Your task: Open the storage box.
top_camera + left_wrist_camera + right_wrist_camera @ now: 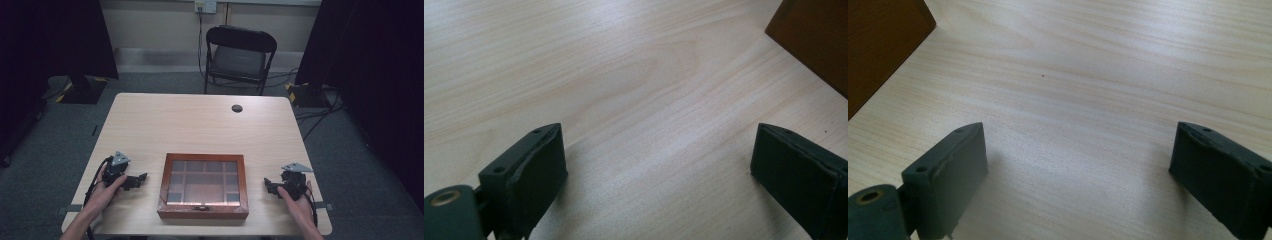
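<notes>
A wooden display box with a glass lid divided into compartments is set near the front edge of the light wood table, its small metal clasp facing the person. No readable writing or label can be made out on it. The left gripper is held just left of the box, the right gripper just right of it, neither touching it. In both gripper views the jaws are spread wide over bare tabletop with nothing between them. Bare table is seen beyond the box up to a round cable grommet. A black folding chair stands behind the far edge.
</notes>
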Tool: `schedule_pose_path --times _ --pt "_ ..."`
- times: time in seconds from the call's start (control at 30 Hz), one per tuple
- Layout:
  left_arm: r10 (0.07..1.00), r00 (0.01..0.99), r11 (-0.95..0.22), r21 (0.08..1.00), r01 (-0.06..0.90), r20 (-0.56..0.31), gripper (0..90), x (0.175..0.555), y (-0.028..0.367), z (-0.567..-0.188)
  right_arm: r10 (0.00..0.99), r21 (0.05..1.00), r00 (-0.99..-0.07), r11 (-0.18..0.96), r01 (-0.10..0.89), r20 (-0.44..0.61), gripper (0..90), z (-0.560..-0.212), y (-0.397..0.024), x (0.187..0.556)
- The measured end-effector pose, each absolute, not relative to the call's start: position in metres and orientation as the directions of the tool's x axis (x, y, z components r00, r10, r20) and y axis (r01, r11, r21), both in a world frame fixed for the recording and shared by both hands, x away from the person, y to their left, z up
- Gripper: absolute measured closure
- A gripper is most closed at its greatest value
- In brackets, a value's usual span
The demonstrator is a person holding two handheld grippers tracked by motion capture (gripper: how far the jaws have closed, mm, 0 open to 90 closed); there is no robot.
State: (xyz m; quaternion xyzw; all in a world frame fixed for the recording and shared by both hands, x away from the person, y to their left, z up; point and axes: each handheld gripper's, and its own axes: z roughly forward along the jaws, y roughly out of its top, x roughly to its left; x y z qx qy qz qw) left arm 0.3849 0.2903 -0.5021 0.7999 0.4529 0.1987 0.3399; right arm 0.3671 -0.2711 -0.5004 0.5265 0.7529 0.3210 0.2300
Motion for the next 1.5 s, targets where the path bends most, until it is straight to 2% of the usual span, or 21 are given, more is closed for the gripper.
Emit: schedule_pose_path --times 0.23,0.3,0.37,0.43,0.5,0.6,0.83,0.97,1.07,1.2,1.27,1.33,1.5 --pt "0.859 0.511 -0.358 0.724 0.589 0.009 6.9 0.385 0.290 -0.502 0.944 0.726 -0.330 0.231 0.648 -0.006 7.9 -0.500 -0.270 0.365" --pt "0.860 0.510 -0.358 0.724 0.590 0.009 6.9 0.385 0.290 -0.502 0.935 0.717 -0.354 0.250 0.651 -0.005 9.6 -0.499 -0.270 0.364" --pt "0.860 0.511 -0.358 0.724 0.589 0.010 6.9 0.385 0.290 -0.502 0.927 0.714 -0.375 0.256 0.651 0.009 15.7 -0.496 -0.271 0.364" --pt "0.860 0.510 -0.356 0.725 0.589 0.007 6.8 0.385 0.290 -0.502 0.918 0.712 -0.394 0.250 0.656 0.040 15.6 -0.493 -0.271 0.363" --pt "0.860 0.510 -0.352 0.725 0.592 0.001 6.5 0.385 0.290 -0.502 0.912 0.722 -0.407 0.248 0.646 0.050 20.7 -0.488 -0.269 0.361" --pt "0.859 0.511 -0.352 0.725 0.592 0.000 6.4 0.385 0.290 -0.502 0.879 0.754 -0.466 0.238 0.613 0.101 21.5 -0.479 -0.263 0.356" --pt "0.855 0.519 -0.359 0.721 0.592 -0.001 4.4 0.387 0.289 -0.503 0.816 0.765 -0.565 0.285 0.578 0.122 27.4 -0.459 -0.245 0.352" --pt "0.855 0.518 -0.360 0.721 0.592 0.000 2.7 0.389 0.288 -0.503 0.742 0.772 -0.652 0.320 0.549 0.157 29.5 -0.444 -0.237 0.354" --pt "0.855 0.519 -0.362 0.719 0.593 0.002 2.3 0.389 0.288 -0.503 0.708 0.785 -0.684 0.319 0.532 0.175 32.1 -0.432 -0.229 0.354" --pt "0.855 0.518 -0.361 0.720 0.593 0.002 2.2 0.389 0.288 -0.503 0.662 0.802 -0.728 0.333 0.496 0.175 39.0 -0.414 -0.211 0.353" --pt "0.856 0.518 -0.360 0.720 0.593 0.001 2.2 0.389 0.288 -0.503 0.610 0.810 -0.770 0.348 0.472 0.186 44.9 -0.406 -0.198 0.353" --pt "0.856 0.518 -0.361 0.720 0.594 0.002 2.2 0.389 0.288 -0.503 0.564 0.815 -0.803 0.366 0.449 0.189 46.3 -0.400 -0.182 0.352" --pt "0.855 0.518 -0.361 0.719 0.593 0.002 2.3 0.389 0.288 -0.503 0.458 0.812 -0.867 0.419 0.406 0.197 54.4 -0.399 -0.147 0.341"
